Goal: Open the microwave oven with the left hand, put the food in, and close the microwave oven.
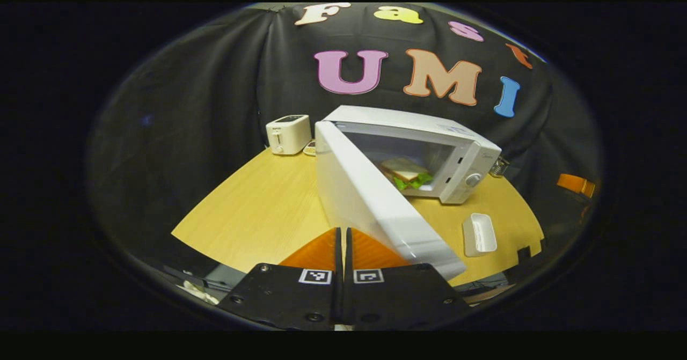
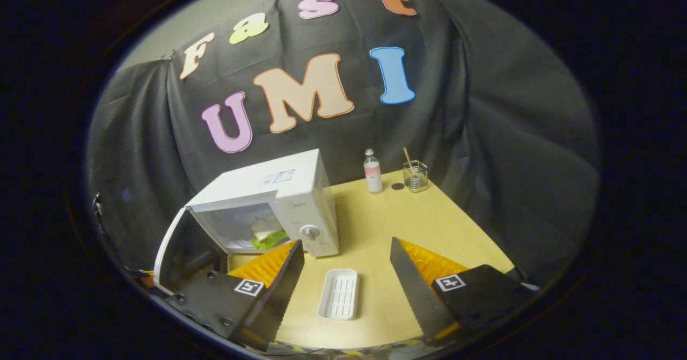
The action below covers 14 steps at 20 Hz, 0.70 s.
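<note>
A white microwave oven [image 1: 461,151] stands on the wooden table with its door [image 1: 370,204] swung open toward me. Inside lies a sandwich [image 1: 406,173] with green lettuce. My left gripper [image 1: 343,236] is shut with nothing between its fingers, its tips just left of the door's free edge; whether they touch it I cannot tell. In the right gripper view the microwave [image 2: 279,199] sits left of centre, door [image 2: 174,247] open, sandwich [image 2: 267,235] inside. My right gripper [image 2: 346,252] is open and empty, held above an empty white tray [image 2: 338,294].
A white toaster [image 1: 288,133] stands at the table's back left. The white tray [image 1: 479,234] lies in front of the microwave. A small bottle [image 2: 372,171] and a glass [image 2: 415,176] with a stick in it stand at the far table edge.
</note>
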Available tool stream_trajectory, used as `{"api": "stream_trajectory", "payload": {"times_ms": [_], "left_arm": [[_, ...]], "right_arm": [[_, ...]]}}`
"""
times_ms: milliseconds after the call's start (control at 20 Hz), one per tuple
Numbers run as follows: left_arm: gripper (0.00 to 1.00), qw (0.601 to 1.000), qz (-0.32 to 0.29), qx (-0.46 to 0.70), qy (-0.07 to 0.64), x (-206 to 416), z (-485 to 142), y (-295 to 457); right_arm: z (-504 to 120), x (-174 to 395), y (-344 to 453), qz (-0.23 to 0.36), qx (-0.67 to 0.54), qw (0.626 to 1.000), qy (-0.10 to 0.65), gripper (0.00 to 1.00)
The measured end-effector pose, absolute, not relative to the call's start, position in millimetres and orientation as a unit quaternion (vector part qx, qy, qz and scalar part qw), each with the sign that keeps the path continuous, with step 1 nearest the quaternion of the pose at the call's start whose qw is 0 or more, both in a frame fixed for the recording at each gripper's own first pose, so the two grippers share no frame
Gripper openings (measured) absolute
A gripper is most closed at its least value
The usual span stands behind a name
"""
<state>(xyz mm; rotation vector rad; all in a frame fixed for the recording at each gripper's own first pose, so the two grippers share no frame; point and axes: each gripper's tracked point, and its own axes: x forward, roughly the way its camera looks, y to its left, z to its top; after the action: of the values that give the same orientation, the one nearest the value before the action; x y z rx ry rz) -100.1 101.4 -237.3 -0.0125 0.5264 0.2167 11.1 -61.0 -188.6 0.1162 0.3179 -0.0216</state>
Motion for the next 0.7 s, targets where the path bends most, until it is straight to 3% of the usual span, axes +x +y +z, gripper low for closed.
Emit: {"api": "stream_trajectory", "payload": {"times_ms": [350, 400, 700], "left_arm": [[0.01, 0.968, 0.104, -0.016, 0.226, -64.1, -241.9, 46.8], [0.01, 0.970, 0.100, -0.018, 0.221, -58.2, -241.6, 38.4], [0.01, 0.976, 0.071, -0.027, 0.205, -23.2, -244.7, -7.9]], "right_arm": [[-180.2, 1.7, -90.5, 0.015, 0.021, 0.988, 0.152, 0.99], [-180.1, 0.7, -92.0, 0.022, 0.023, 0.988, 0.153, 0.92], [-172.9, -5.8, -94.3, 0.050, 0.032, 0.987, 0.152, 0.92]]}}
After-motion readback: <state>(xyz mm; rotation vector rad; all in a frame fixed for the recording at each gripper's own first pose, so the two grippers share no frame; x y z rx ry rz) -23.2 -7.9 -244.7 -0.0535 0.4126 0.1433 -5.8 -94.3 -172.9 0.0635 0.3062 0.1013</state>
